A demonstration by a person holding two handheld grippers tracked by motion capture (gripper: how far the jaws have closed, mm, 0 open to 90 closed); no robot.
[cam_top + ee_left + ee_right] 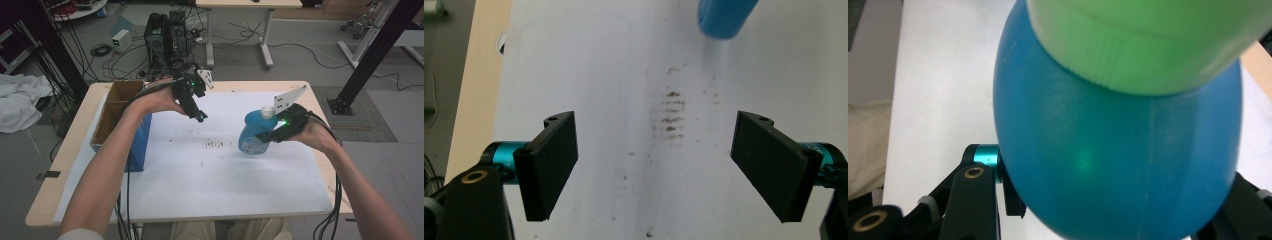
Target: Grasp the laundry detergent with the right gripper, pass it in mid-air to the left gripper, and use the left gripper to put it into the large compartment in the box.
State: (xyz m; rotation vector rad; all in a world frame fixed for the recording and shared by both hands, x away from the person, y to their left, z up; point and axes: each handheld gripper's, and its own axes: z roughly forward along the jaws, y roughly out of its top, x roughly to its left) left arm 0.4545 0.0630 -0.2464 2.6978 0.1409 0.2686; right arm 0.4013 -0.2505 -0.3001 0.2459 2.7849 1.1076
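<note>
Forearms: nearest the high camera we see the person's two bare forearms rising from the bottom edge, one towards each gripper.
Right gripper (270, 135): we find its jaws clamped on the blue bottle (255, 132); in the right gripper view the pads press either side of the blue body.
Blue bottle: held at the right of the table, tilted, its pale cap (268, 111) uppermost, above the white sheet (225, 190). We cannot tell whether its base touches the sheet.
Left gripper (200, 117): held above the sheet near the table's far left; we see its jaws standing wide apart with nothing between them.
Surface: a pale wooden table (65, 165) covered by the white sheet. We note a patch of brown smudges (215, 145) at mid-sheet, just left of the bottle.
Cardboard box (117, 107): open-topped, at the left edge of the table, blue on its near side.
Room: grey floor with loose black cables (250, 35), a dark computer tower (165, 35) behind the table, a white-legged table (265, 45) further back, white cloth (20, 100) at far left, a black frame post (372, 55) at right.
</note>
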